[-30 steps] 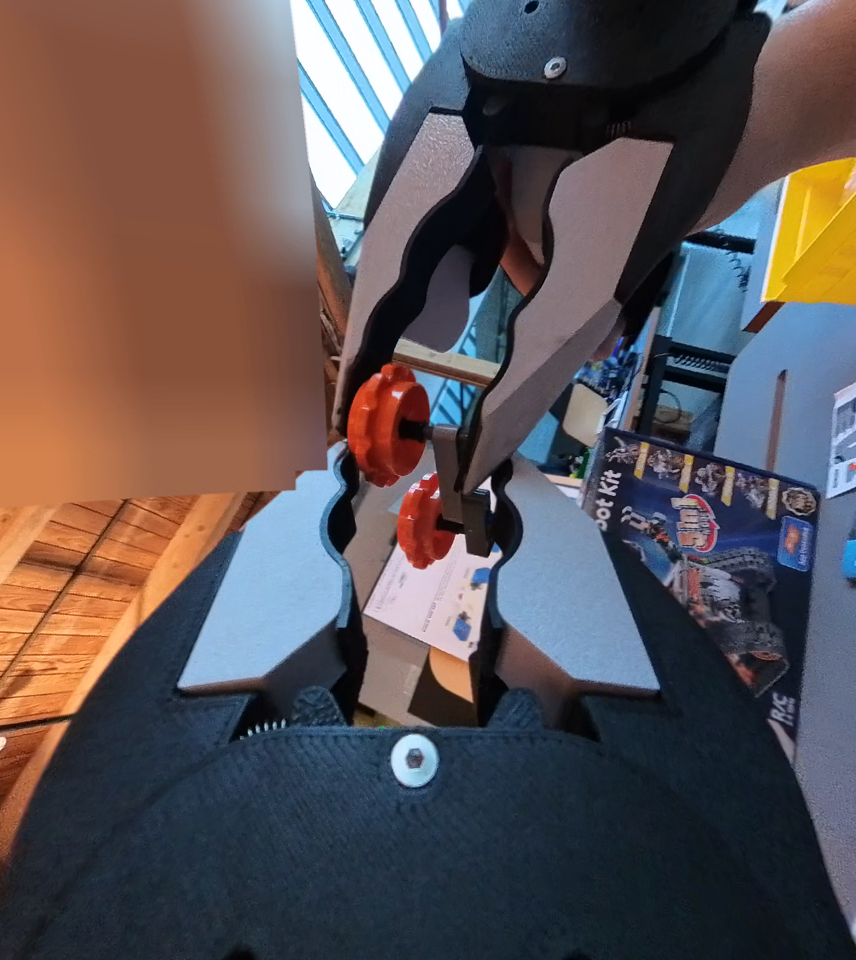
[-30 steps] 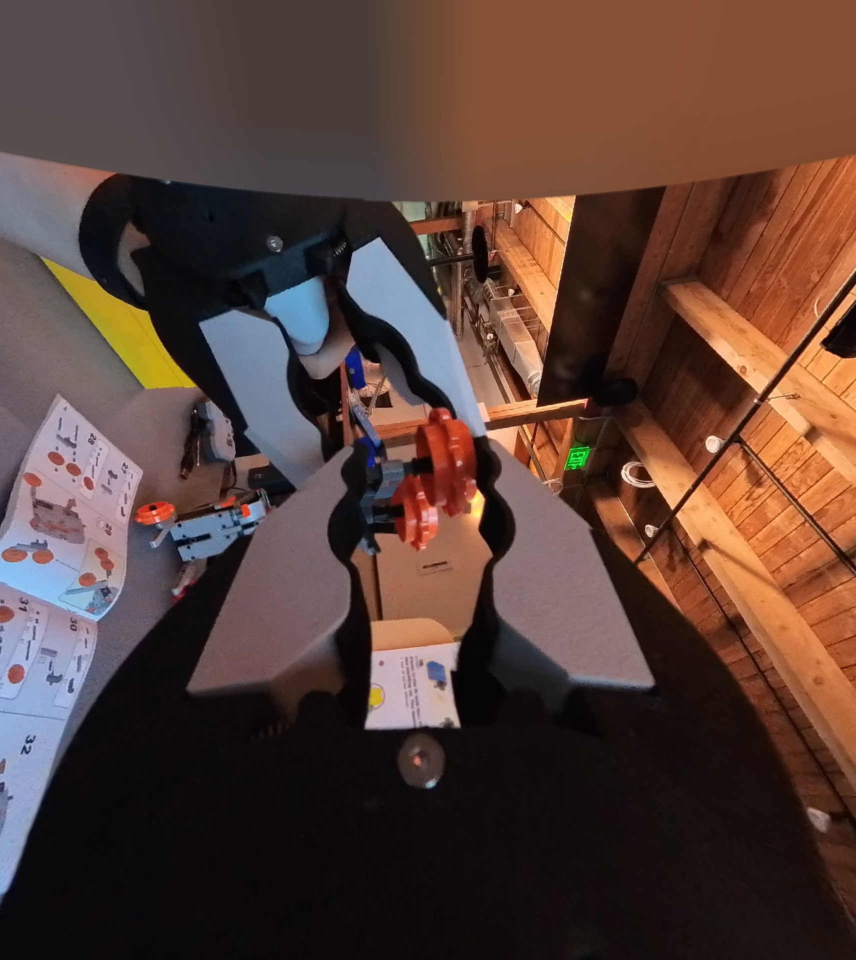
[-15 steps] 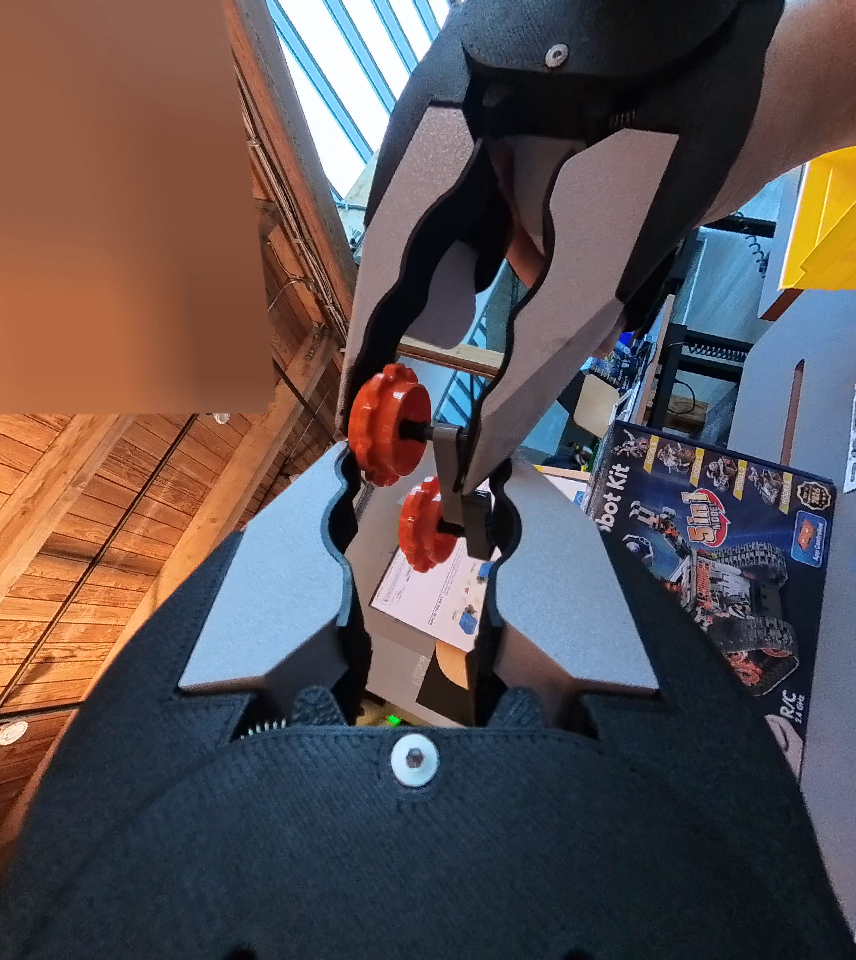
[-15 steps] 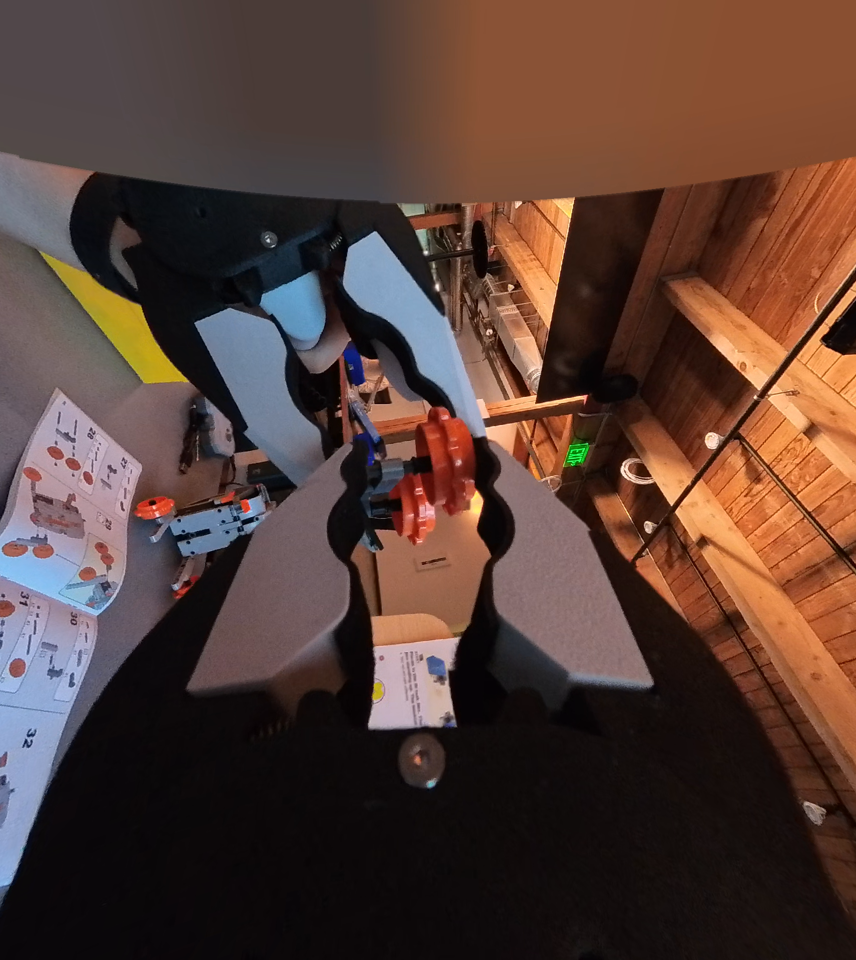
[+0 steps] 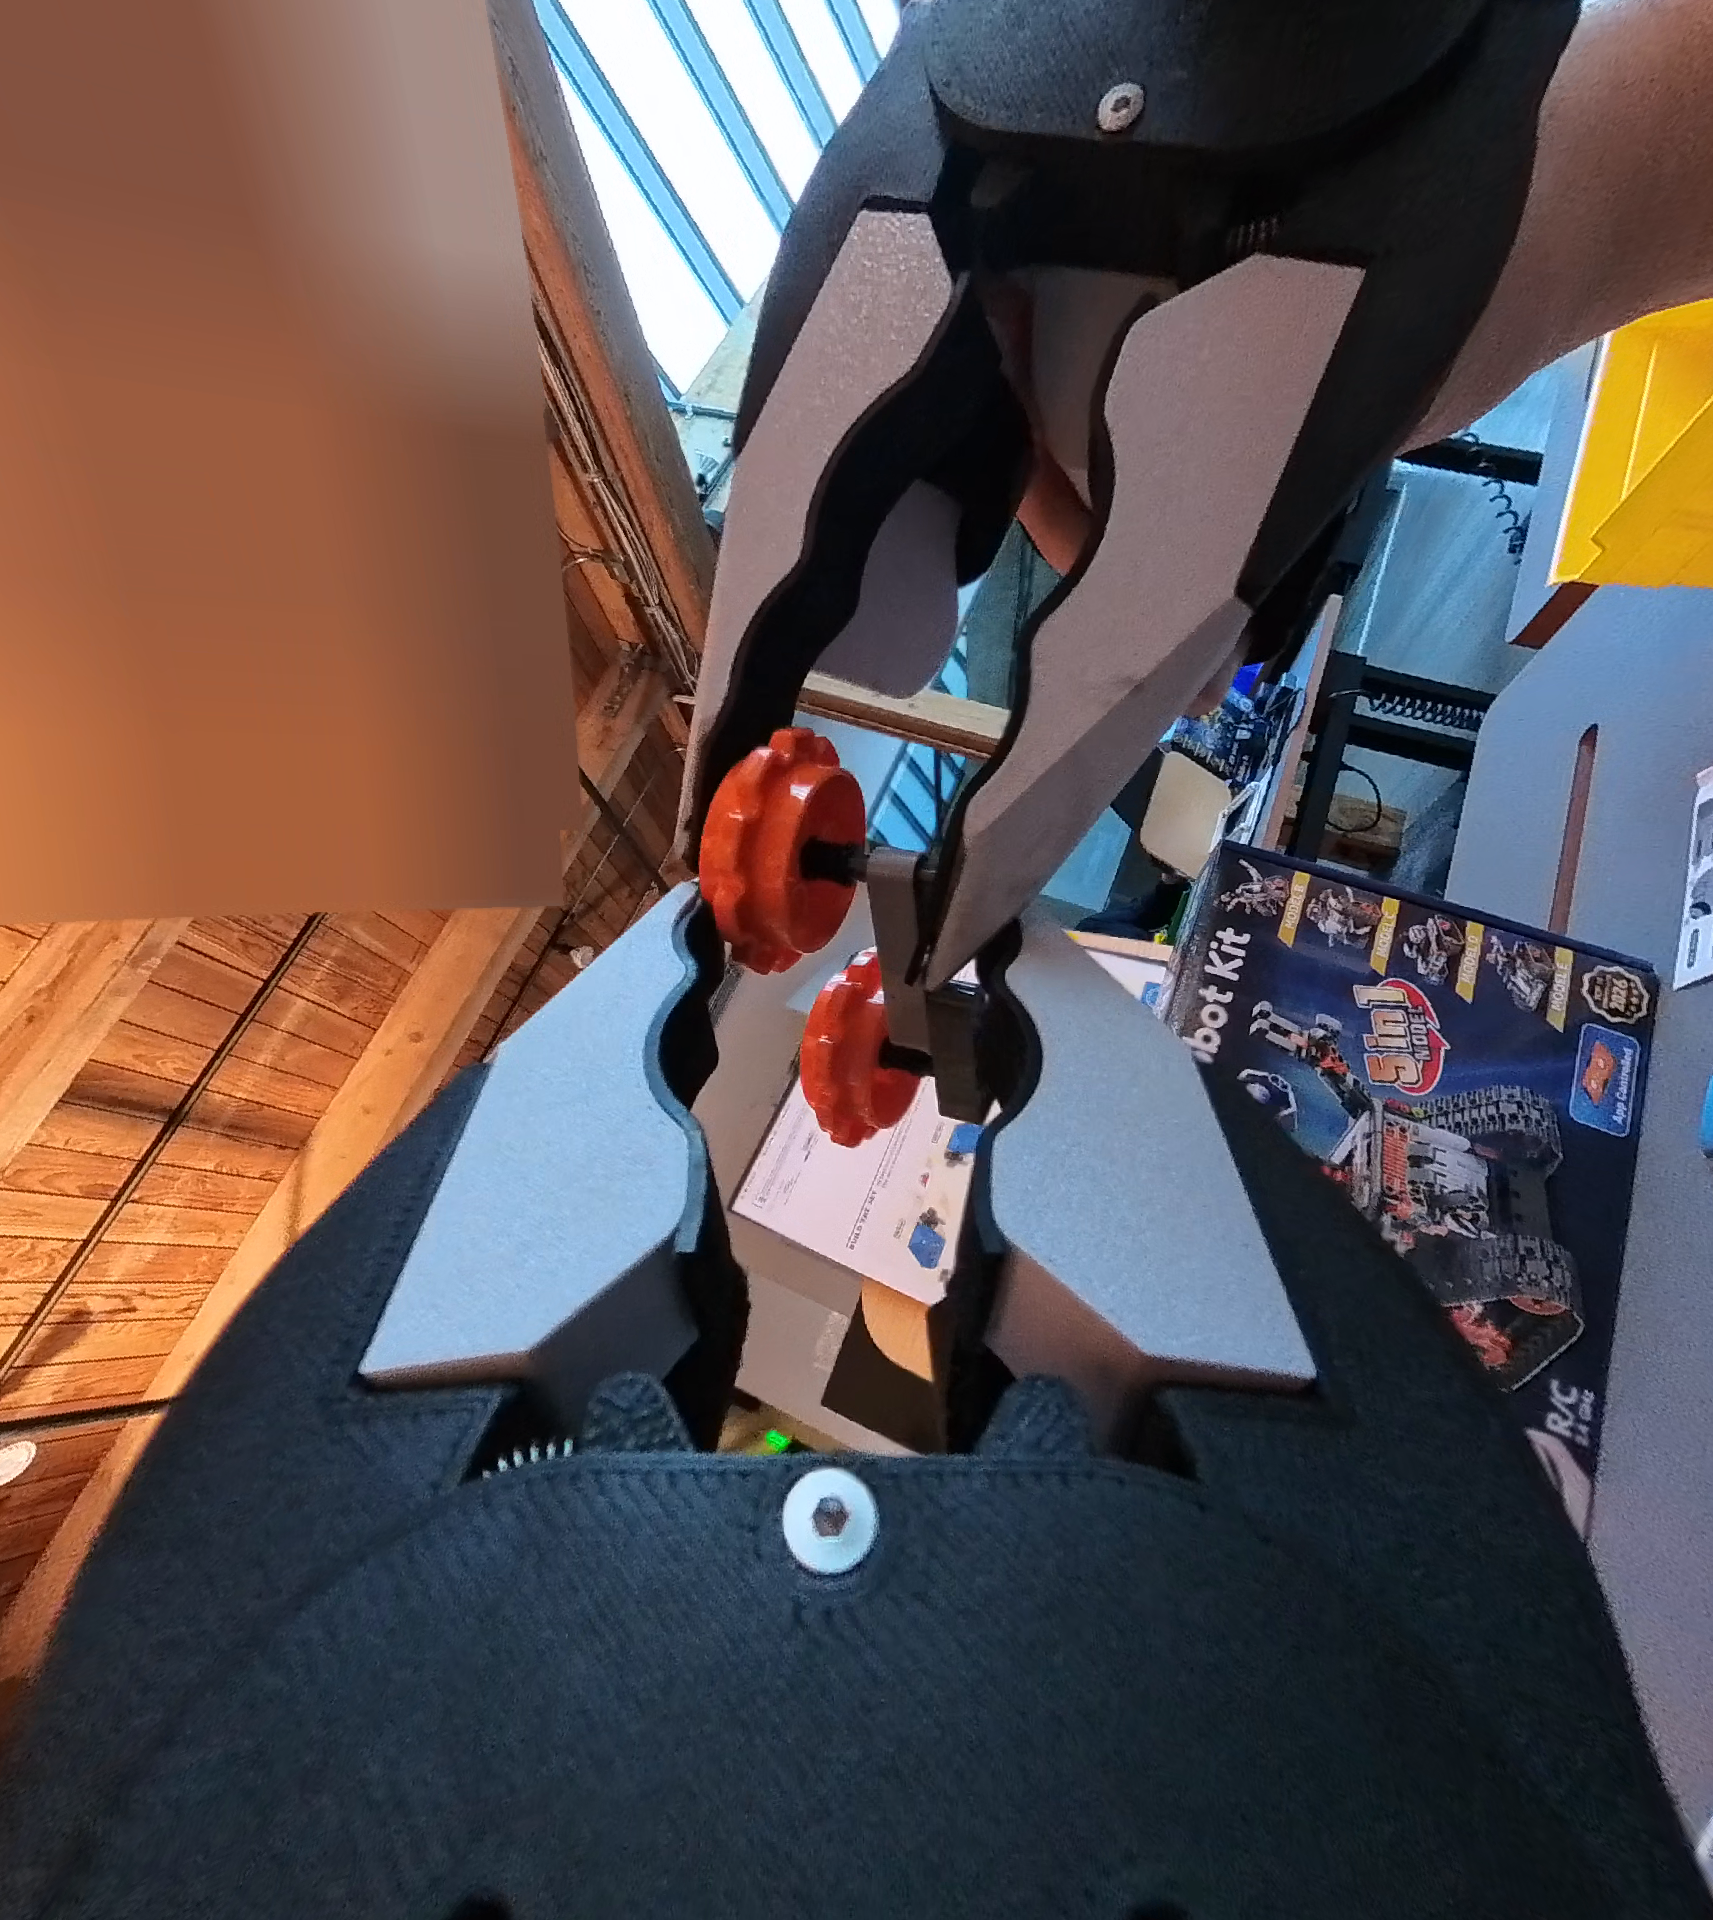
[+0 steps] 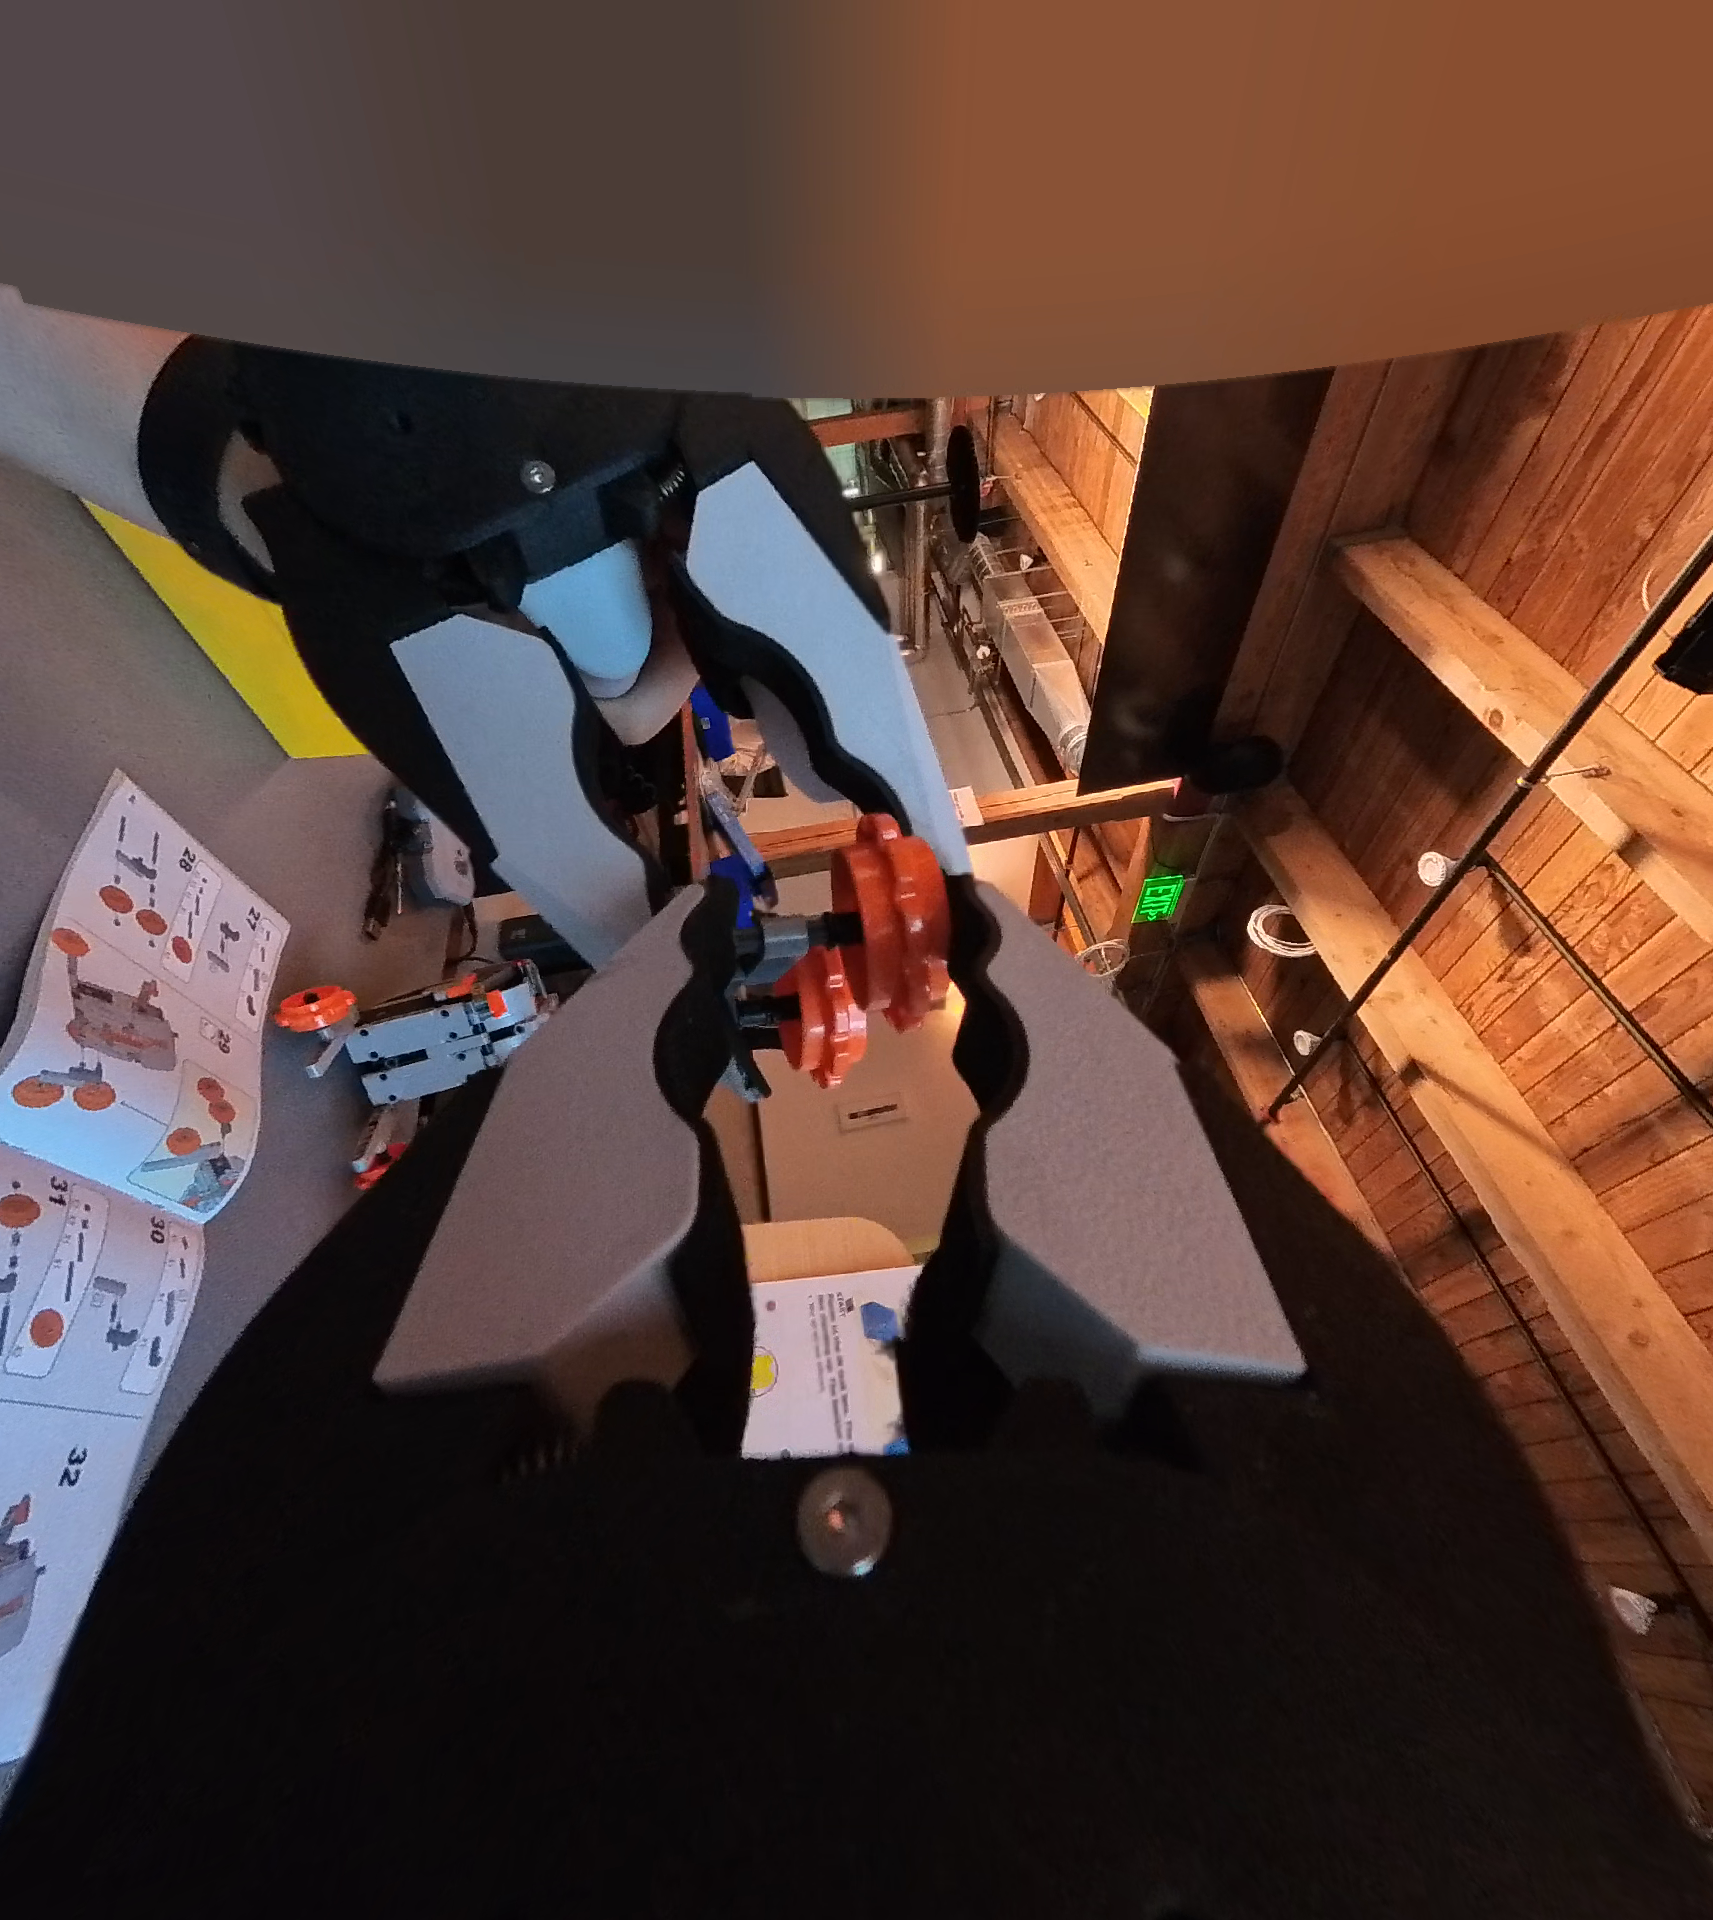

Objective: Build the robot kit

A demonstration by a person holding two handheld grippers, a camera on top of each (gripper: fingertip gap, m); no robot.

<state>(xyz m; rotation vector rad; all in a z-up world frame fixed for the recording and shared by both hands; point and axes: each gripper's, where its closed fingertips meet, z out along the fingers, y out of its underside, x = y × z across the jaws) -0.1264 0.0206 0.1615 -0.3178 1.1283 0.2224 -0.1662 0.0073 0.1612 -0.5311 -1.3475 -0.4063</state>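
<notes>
Two hand-held grippers meeting tip to tip on a small toy assembly of two orange toothed plastic wheels on black axles and a grey link (image 5: 836,971).

Left gripper (image 5: 852,997) and right gripper (image 6: 831,971), each partly closed, both grip the assembly. In the left wrist view the dark printed kit box (image 5: 1434,1122) lies at 3 o'clock; in the right wrist view the white instruction booklet (image 6: 73,1122) and the grey partly built model (image 6: 436,1029) lie at 9 o'clock.

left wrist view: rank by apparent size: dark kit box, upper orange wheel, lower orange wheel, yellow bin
1. dark kit box, clearly largest.
2. yellow bin, partly cut off by the frame edge, so its place is unsure.
3. upper orange wheel.
4. lower orange wheel, only slightly smaller than the upper; nearness may explain that.
</notes>
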